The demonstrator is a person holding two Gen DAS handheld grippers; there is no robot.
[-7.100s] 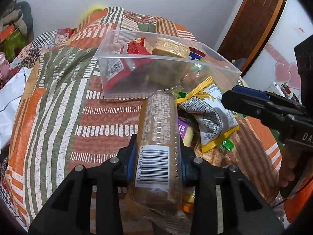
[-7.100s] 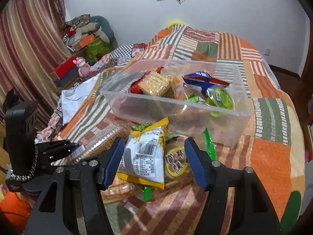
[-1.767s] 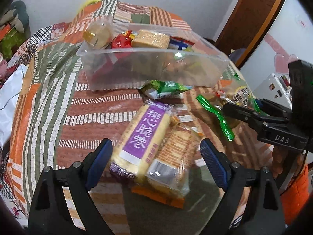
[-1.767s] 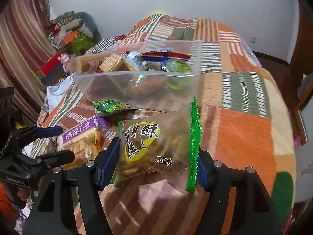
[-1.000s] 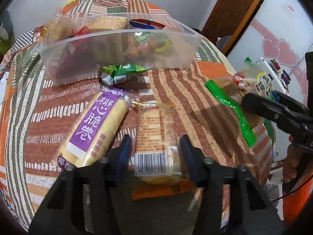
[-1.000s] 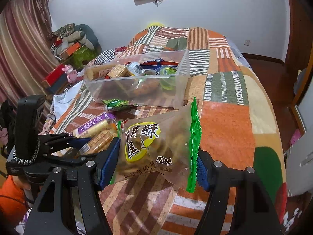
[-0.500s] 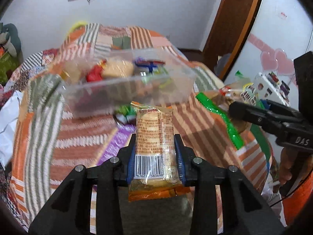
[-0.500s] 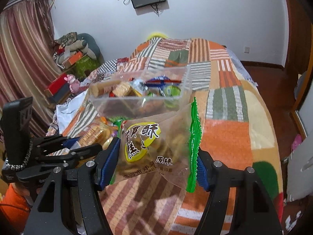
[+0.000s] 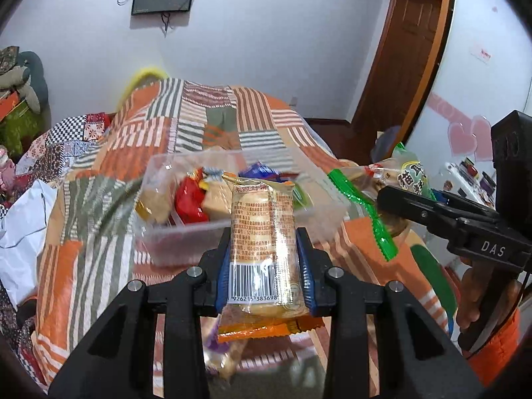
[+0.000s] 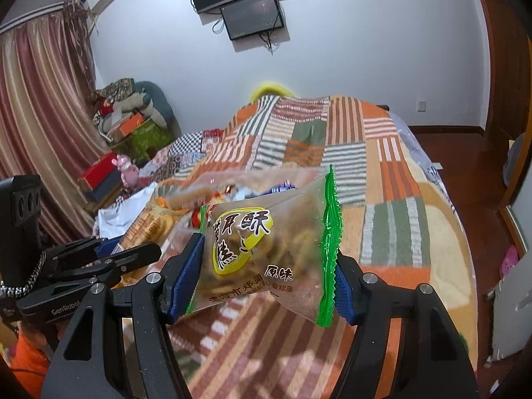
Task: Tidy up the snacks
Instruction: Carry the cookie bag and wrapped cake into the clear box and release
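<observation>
With several snacks already in the clear plastic bin (image 9: 319, 214) ahead, the left gripper (image 9: 264, 266) clenches an orange-edged cracker packet (image 9: 262, 232), the right gripper (image 10: 266, 276) a green-edged clear cookie bag (image 10: 266, 239), both lifted, still undelivered.

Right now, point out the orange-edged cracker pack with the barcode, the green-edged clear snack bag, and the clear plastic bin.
cracker pack (image 9: 262, 232), left wrist view, printed middle.
snack bag (image 10: 266, 242), right wrist view, yellow label.
plastic bin (image 9: 186, 236), left wrist view, front wall.
</observation>
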